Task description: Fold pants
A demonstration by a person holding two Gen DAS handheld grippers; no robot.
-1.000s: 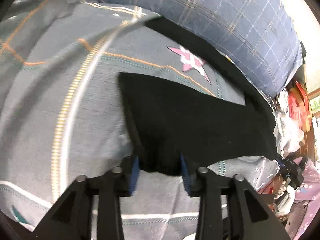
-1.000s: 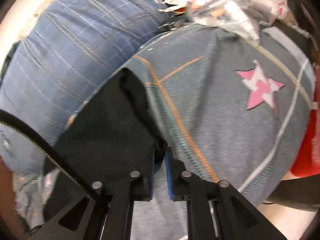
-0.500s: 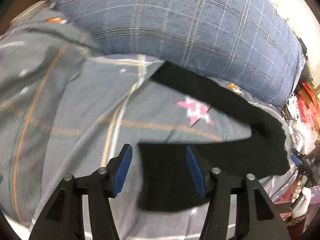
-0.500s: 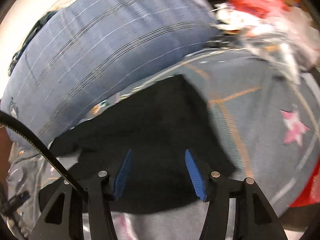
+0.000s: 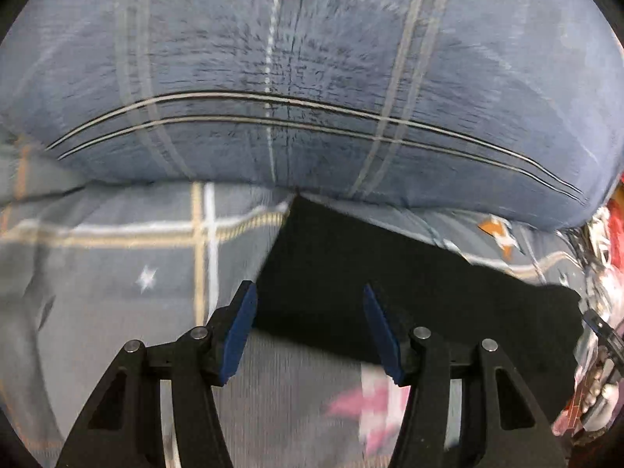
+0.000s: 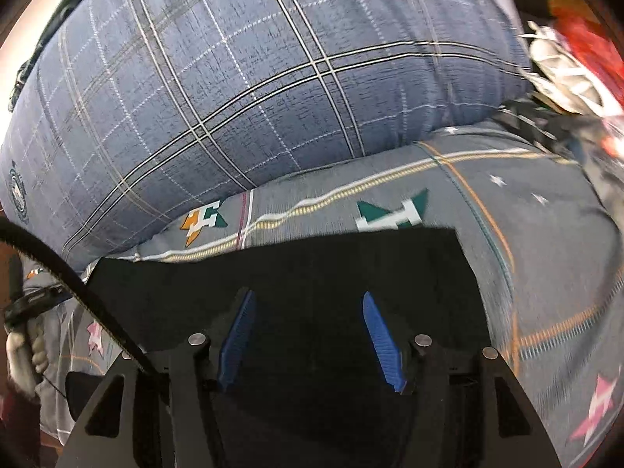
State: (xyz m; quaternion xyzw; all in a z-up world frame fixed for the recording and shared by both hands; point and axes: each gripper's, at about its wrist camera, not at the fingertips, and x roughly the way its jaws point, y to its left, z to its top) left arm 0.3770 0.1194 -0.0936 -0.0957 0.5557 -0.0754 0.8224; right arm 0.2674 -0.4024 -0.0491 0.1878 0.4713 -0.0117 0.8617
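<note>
The black pants (image 5: 390,284) lie flat on the grey patterned bedsheet (image 5: 117,292), folded into a dark band that runs to the right. In the right wrist view the pants (image 6: 312,273) fill the lower middle, with a straight right edge. My left gripper (image 5: 310,327) is open and empty, its blue pads over the pants' left end. My right gripper (image 6: 308,335) is open and empty, hovering over the black cloth. Whether either touches the cloth cannot be told.
A big blue plaid pillow (image 5: 292,78) lies along the far side of the bed; it also shows in the right wrist view (image 6: 234,78). Red and white clutter (image 6: 565,58) sits past the bed's right end. A black cable (image 6: 70,273) crosses at left.
Both grippers held pants corners a second ago, then opened and let go. The pants now lie folded flat, and both grippers have moved toward the pillow side.
</note>
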